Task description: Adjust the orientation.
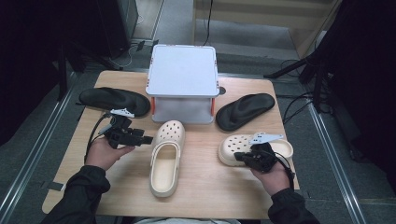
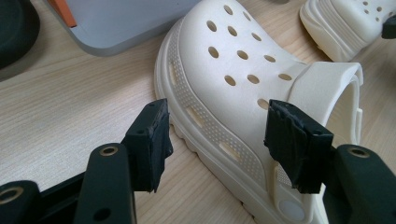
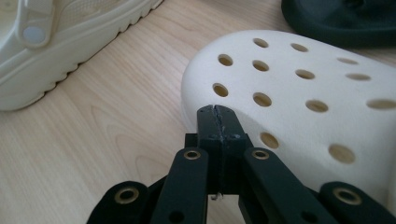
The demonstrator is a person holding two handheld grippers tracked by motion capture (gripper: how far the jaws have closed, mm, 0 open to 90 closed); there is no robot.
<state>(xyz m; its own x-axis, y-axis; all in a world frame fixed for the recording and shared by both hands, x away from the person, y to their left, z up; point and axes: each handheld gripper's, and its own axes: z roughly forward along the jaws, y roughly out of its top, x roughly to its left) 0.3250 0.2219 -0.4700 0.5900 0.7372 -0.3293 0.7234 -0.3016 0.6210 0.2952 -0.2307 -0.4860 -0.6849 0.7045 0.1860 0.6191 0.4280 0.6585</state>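
Cream clog (image 1: 243, 148) beside closed right gripper (image 1: 239, 157).

We count on the table (image 1: 116, 196): two cream clogs (image 1: 166, 156) (image 1: 233, 148), two black slippers (image 1: 113, 100) (image 1: 244, 111), one white two-tier stand (image 1: 183, 74), and two handheld grippers (image 1: 145, 139) (image 1: 238, 157).

matt cream foam-like clog (image 2: 233, 70) with punched holes on a pale, smooth wood-grain table (image 2: 70, 102), beside matt black sandals (image 1: 114, 99)
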